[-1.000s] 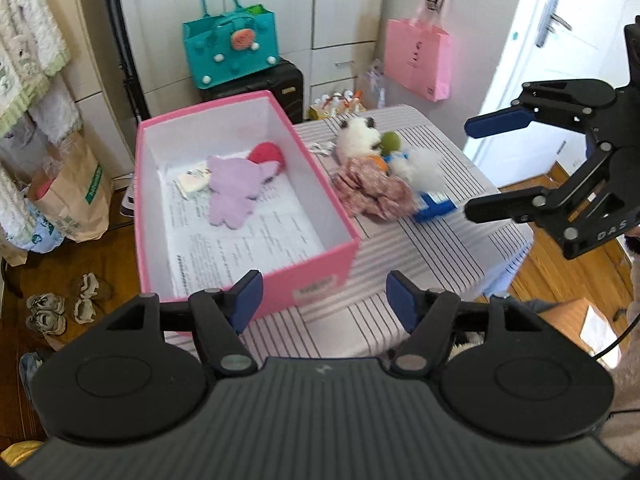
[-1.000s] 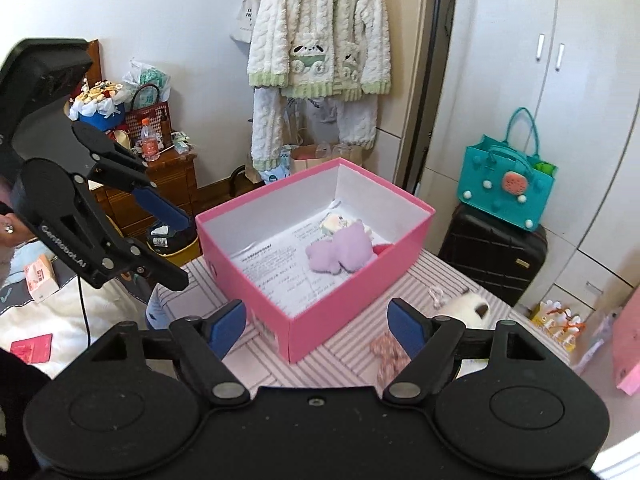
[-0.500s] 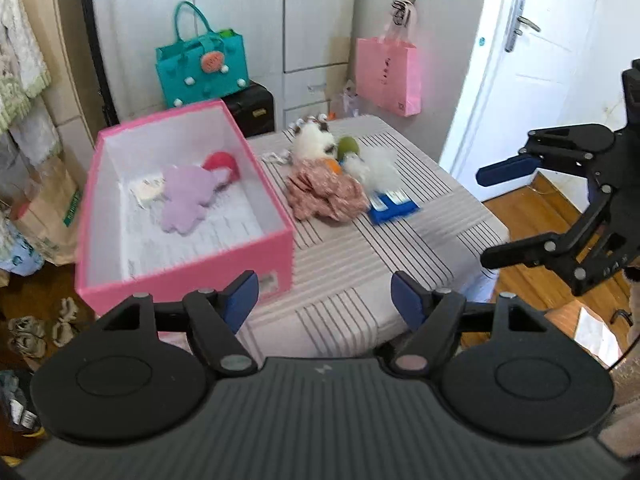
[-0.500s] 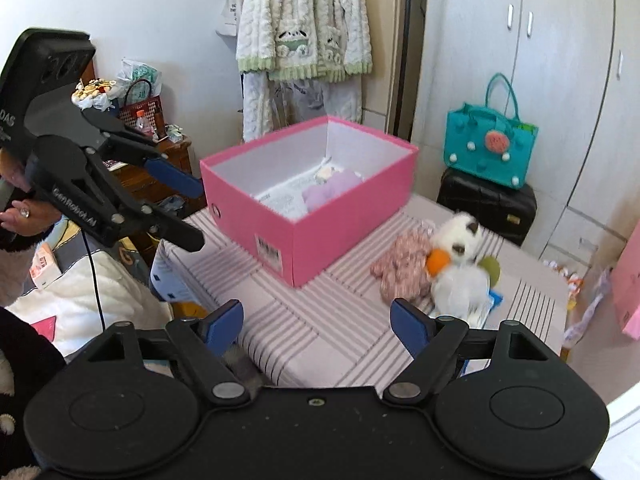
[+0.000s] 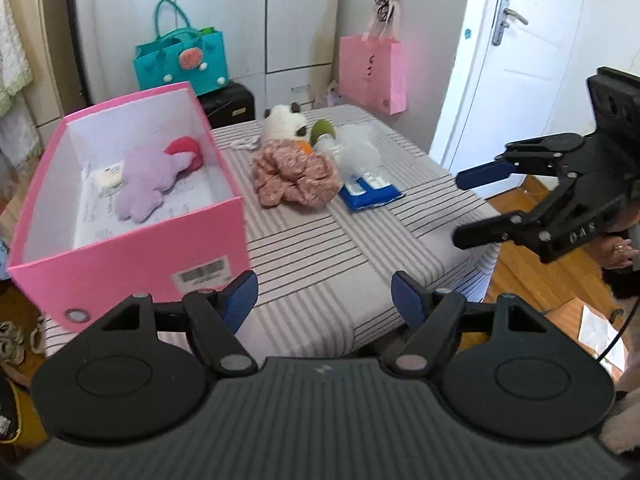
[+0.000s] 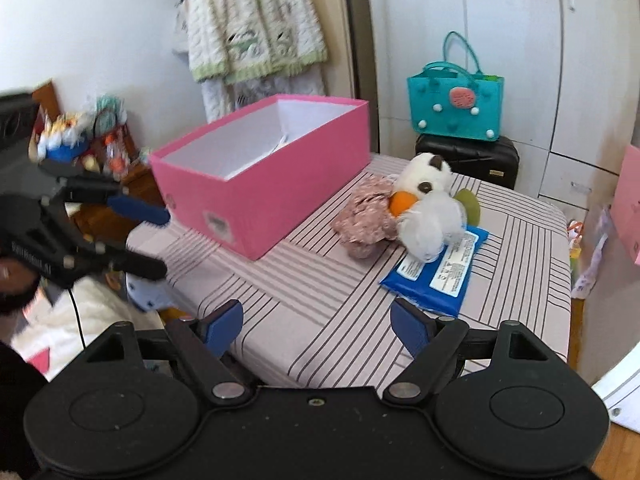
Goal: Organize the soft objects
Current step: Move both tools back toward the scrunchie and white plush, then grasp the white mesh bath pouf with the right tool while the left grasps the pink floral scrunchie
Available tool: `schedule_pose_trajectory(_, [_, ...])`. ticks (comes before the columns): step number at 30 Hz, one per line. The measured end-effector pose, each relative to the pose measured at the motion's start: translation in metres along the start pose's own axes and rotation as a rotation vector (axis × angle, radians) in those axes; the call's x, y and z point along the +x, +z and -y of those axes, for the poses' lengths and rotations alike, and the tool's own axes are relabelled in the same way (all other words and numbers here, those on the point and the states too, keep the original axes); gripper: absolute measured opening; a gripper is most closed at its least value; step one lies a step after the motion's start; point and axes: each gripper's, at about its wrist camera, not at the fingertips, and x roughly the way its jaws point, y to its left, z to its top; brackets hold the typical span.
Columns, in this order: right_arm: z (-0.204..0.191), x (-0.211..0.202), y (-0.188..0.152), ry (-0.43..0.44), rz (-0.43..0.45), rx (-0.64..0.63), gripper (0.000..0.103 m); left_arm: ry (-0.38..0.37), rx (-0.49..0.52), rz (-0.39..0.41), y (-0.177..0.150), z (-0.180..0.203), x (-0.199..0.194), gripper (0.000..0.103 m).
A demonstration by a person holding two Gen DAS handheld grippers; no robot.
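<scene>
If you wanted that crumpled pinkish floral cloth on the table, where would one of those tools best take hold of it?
Probably at the top of the floral cloth, pinching its raised folds from above on the open near side. It lies bunched in a soft heap, so the folds offer something to pinch. The white plush toy and the blue packet crowd its far and right sides.

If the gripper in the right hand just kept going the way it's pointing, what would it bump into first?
Probably the striped table top: the open, empty right gripper points down at a bare patch of it. The blue packet lies a little right of that line; the depth is hard to judge.
</scene>
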Motion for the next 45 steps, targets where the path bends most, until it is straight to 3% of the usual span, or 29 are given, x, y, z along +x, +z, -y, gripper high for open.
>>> schedule_pose_trajectory(4, [0.016,0.002,-0.001,-0.009,0.057,0.022,0.084,0.036,-0.002,0.047,-0.005,0.014,0.018,0.075])
schedule_pose_trajectory(7, [0.026,0.003,0.000,-0.021,0.096,0.000,0.085,0.009,-0.004,0.042,-0.004,0.022,0.036,0.075])
schedule_pose_trajectory(10, [0.036,0.002,-0.006,-0.026,0.208,-0.024,0.085,-0.001,-0.017,0.046,0.001,0.029,0.054,0.075])
schedule_pose_trajectory(15, [0.048,0.018,-0.015,-0.229,0.274,-0.041,0.085,0.081,0.020,0.167,0.009,0.045,0.071,0.079])
schedule_pose_trajectory(17, [0.056,0.024,-0.016,-0.245,0.279,-0.029,0.085,0.088,0.030,0.188,0.012,0.051,0.078,0.079])
schedule_pose_trajectory(21, [0.076,0.029,-0.012,-0.216,0.283,0.043,0.085,0.147,0.014,0.234,0.021,0.057,0.096,0.079])
schedule_pose_trajectory(25, [0.091,0.035,-0.012,-0.167,0.273,0.086,0.085,0.272,0.009,0.268,0.029,0.058,0.118,0.079])
schedule_pose_trajectory(30, [0.099,0.053,-0.008,-0.089,0.256,0.127,0.085,0.390,0.030,0.243,0.041,0.060,0.146,0.079])
schedule_pose_trajectory(36, [0.106,0.084,0.006,-0.037,0.217,0.157,0.085,0.390,-0.012,0.197,0.042,0.053,0.163,0.077])
schedule_pose_trajectory(43, [0.117,0.119,0.024,-0.006,0.149,0.142,0.084,0.375,-0.042,0.229,0.036,0.048,0.161,0.075])
schedule_pose_trajectory(45, [0.119,0.128,0.025,-0.011,0.130,0.136,0.078,0.356,-0.060,0.218,0.036,0.045,0.163,0.074])
